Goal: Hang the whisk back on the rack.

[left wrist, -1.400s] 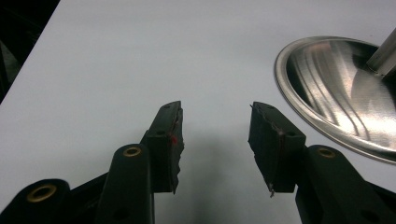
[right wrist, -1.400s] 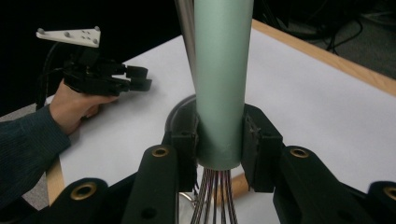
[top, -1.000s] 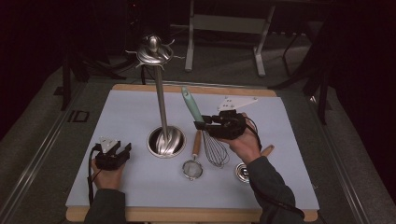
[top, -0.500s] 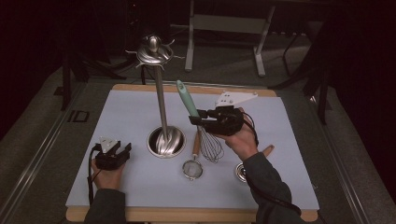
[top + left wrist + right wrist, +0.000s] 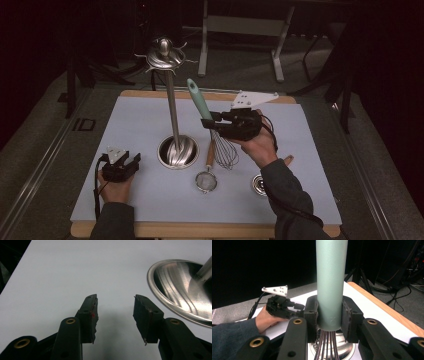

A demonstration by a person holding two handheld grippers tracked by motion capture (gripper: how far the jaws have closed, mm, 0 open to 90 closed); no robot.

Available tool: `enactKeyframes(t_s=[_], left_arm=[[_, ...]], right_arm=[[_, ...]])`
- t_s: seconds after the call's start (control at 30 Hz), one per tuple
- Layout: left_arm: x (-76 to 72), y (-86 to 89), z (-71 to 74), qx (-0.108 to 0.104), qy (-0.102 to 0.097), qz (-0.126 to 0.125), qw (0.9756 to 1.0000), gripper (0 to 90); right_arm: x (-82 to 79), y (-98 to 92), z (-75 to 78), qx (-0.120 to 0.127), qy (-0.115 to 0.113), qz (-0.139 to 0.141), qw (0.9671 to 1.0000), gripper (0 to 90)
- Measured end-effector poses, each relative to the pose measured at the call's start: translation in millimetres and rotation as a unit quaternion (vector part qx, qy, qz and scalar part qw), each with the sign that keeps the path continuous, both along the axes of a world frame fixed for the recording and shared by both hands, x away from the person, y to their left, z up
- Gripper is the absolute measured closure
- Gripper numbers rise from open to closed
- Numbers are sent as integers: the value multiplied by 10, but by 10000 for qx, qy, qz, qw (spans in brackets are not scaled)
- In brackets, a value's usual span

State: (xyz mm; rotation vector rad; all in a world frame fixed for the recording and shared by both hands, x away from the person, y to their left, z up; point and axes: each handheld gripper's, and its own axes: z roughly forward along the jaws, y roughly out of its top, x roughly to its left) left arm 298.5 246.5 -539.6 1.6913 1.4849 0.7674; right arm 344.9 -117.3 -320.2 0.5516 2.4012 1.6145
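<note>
One whisk (image 5: 216, 131), teal handle, wire loops.

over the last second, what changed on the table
The right hand-held gripper, shut on the whisk handle, lifted and tilted it more upright, wires rising off the mat. The left hand-held gripper stayed open by the stand; the strainer did not move.

Left black two-jaw gripper (image 5: 131, 161) at seven o'clock, jaws apart; right black two-jaw gripper (image 5: 207, 122) raised near centre, jaws clamped.
</note>
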Motion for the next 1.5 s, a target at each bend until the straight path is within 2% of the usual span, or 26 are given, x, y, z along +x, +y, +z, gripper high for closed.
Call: enactKeyframes(t_s=[0.6, 1.0, 1.3, 1.5], left_arm=[[1, 1, 0, -8, 0, 0, 10000, 546], [1, 2, 0, 4, 12, -9, 10000, 546], [2, 2, 0, -8, 7, -4, 10000, 545], [2, 2, 0, -10, 7, -7, 10000, 545]], right_arm=[[-15, 21, 191, 153, -188, 179, 9995, 692], [-99, 54, 301, 251, -343, 370, 9984, 692], [-116, 162, 287, 219, -339, 510, 9979, 692], [-85, 236, 279, 154, -326, 495, 9981, 692]])
